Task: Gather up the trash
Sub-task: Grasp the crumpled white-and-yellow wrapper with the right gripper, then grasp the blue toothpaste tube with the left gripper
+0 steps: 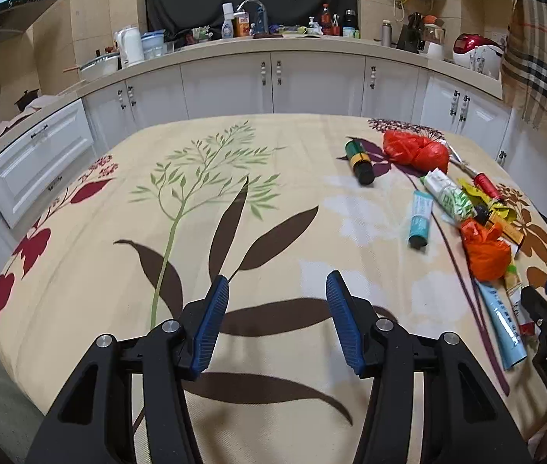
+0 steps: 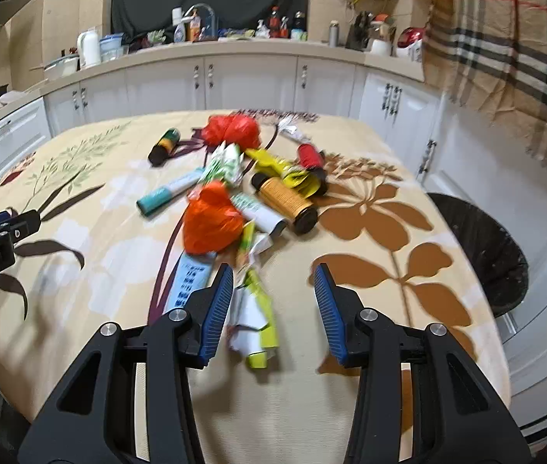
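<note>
Left gripper (image 1: 277, 290): two black angular arms with cut-out slots, each tipped by a blue ribbed pad (image 1: 211, 324). Round silver screw heads (image 1: 170, 325) sit just behind the pads, two on each arm.

Right gripper (image 2: 273, 282): same build, black arms, blue ribbed pads (image 2: 217, 309), silver screw heads (image 2: 178, 314) just behind the pads. From the left wrist view, its black side shows white letters "DAS".

From the right wrist view, the left gripper's black body carries white lettering "GenRobot AI".
</note>
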`<state>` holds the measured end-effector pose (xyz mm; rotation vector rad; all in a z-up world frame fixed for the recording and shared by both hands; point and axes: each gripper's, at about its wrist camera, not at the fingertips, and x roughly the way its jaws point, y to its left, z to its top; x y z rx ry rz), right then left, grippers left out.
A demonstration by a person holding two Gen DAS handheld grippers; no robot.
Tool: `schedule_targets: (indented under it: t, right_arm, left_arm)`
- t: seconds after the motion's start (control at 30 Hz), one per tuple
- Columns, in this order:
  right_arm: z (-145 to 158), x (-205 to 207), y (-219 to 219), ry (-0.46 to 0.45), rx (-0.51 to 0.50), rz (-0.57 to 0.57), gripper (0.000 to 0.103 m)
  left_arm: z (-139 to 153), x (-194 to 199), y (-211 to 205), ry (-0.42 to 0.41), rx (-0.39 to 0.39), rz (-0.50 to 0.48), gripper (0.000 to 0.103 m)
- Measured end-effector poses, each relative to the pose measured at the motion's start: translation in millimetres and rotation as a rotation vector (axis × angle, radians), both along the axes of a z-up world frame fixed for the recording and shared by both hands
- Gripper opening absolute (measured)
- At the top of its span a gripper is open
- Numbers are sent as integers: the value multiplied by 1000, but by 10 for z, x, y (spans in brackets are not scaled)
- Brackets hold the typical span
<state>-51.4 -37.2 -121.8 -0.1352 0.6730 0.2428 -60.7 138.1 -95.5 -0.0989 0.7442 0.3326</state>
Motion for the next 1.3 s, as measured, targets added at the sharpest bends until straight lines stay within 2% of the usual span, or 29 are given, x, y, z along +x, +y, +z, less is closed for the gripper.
schedule_targets:
  t: [0.07, 0.13, 0.17, 0.23, 0.57, 0.87, 0.97, 1.17, 1.23, 1.3]
  right_arm:
    - [-40, 4, 31, 13, -9, 7, 43]
    - [-80, 21, 45, 32, -12, 15, 38]
    - [-99, 28, 45, 40, -12, 20, 28]
    - [-112, 22, 41, 47, -9, 33, 23]
    - [-44, -27, -207, 28, 27, 5, 22]
    - [-4, -38, -631, 5, 86, -65, 22]
    - [6, -38, -775, -4, 105, -92, 22]
    - [18, -42, -977, -13, 140, -126, 22]
    - [3, -44, -1001, -11, 145, -127, 22]
    - [-7, -45, -1008, -9, 148, -127, 22]
  left_arm:
    - [-17, -7, -7, 4, -6, -3, 52]
    - [-22, 2, -15, 5, -11, -8, 52]
    - [-21, 1, -26, 4, -13, -12, 52]
    - [-21, 12, -54, 3, -16, -20, 52]
    - [34, 71, -439, -10, -31, -95, 52]
    - [91, 121, -1039, -25, -51, -208, 52]
    - [52, 156, -1224, -10, -71, -246, 52]
    - [-100, 224, -1449, 30, -46, -278, 52]
    - [-145, 240, -1474, 44, -45, -280, 45]
    - [-176, 238, -1500, 53, -32, -288, 23]
